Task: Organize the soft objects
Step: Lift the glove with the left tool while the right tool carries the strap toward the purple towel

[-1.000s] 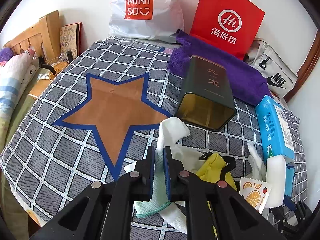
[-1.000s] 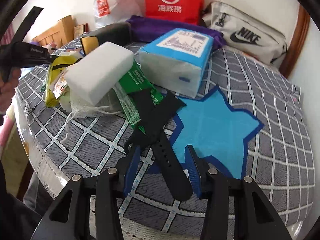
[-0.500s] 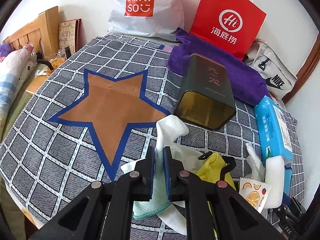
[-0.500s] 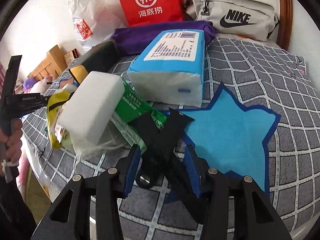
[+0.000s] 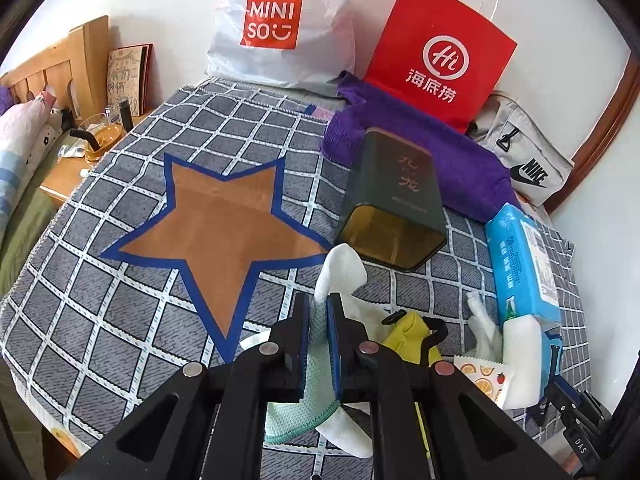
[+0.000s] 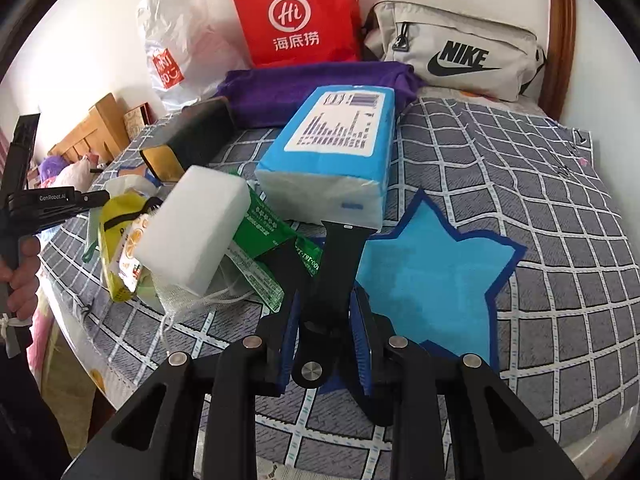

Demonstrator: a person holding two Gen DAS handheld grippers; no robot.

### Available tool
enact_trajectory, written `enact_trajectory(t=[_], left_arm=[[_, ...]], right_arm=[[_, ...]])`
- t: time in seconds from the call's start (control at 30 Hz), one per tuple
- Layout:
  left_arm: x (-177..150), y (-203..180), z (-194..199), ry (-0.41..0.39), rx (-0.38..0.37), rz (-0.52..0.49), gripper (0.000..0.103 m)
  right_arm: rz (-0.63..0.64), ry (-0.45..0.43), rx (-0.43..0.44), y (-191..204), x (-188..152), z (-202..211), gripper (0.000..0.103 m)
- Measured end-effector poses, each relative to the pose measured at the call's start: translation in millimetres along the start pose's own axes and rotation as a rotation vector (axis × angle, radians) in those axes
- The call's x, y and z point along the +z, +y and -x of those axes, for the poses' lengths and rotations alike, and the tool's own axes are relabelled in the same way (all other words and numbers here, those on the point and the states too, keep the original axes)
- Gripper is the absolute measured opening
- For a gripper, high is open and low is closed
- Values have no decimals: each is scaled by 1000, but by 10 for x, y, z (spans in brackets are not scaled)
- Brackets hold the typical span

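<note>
Nearest in the left wrist view, the left gripper (image 5: 318,320) is clenched on a white cloth (image 5: 340,272), whose upper end stands above the fingertips while the rest hangs down below them, over a pale green cloth (image 5: 304,412). Just right of it a yellow pouch (image 5: 408,330) is seen, then an orange-print sachet (image 5: 482,378), a white sponge (image 5: 520,354) and a blue tissue pack (image 5: 520,264). Beyond the fingertips a dark tin (image 5: 394,204) lies on its side with its open mouth toward the camera, and to its left a brown star (image 5: 224,224) is marked on the checked cover (image 5: 100,320). Farther back a purple towel (image 5: 460,156) is laid, and against the wall a white Miniso bag (image 5: 280,28), a red paper bag (image 5: 440,56) and a grey Nike bag (image 5: 528,160) are stood.

In the right wrist view, the right gripper (image 6: 325,312) has just been closing and is seen grasping a black strap (image 6: 336,272), which is raised off the cover between the blue pads and points up toward the tissue pack (image 6: 332,152). A second black strap piece (image 6: 288,272) lies beneath, crossing a green packet (image 6: 260,236). A blue star (image 6: 428,276) is marked just right of the gripper. To the left the sponge (image 6: 192,228) rests on white mesh (image 6: 192,296), beside the yellow pouch (image 6: 120,232). At the far left a hand (image 6: 24,272) is seen on the other gripper's handle
</note>
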State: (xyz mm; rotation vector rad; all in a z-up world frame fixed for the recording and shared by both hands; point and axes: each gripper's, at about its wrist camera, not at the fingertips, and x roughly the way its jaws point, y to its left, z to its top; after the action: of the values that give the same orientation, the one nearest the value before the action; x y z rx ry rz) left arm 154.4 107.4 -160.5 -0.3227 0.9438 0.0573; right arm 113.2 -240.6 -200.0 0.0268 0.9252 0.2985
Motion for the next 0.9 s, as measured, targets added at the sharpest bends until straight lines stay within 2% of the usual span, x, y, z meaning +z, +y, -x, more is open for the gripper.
enact_trajectory(t=[0.6,0.9], left_arm=[[339,-106,541,-65,-88,-10,8],[554,-304,860,-134,-119,-41,8]], right_arm=[[-2,-78,22,82,302,421,26],[20,-106,30,139,492,538,26]])
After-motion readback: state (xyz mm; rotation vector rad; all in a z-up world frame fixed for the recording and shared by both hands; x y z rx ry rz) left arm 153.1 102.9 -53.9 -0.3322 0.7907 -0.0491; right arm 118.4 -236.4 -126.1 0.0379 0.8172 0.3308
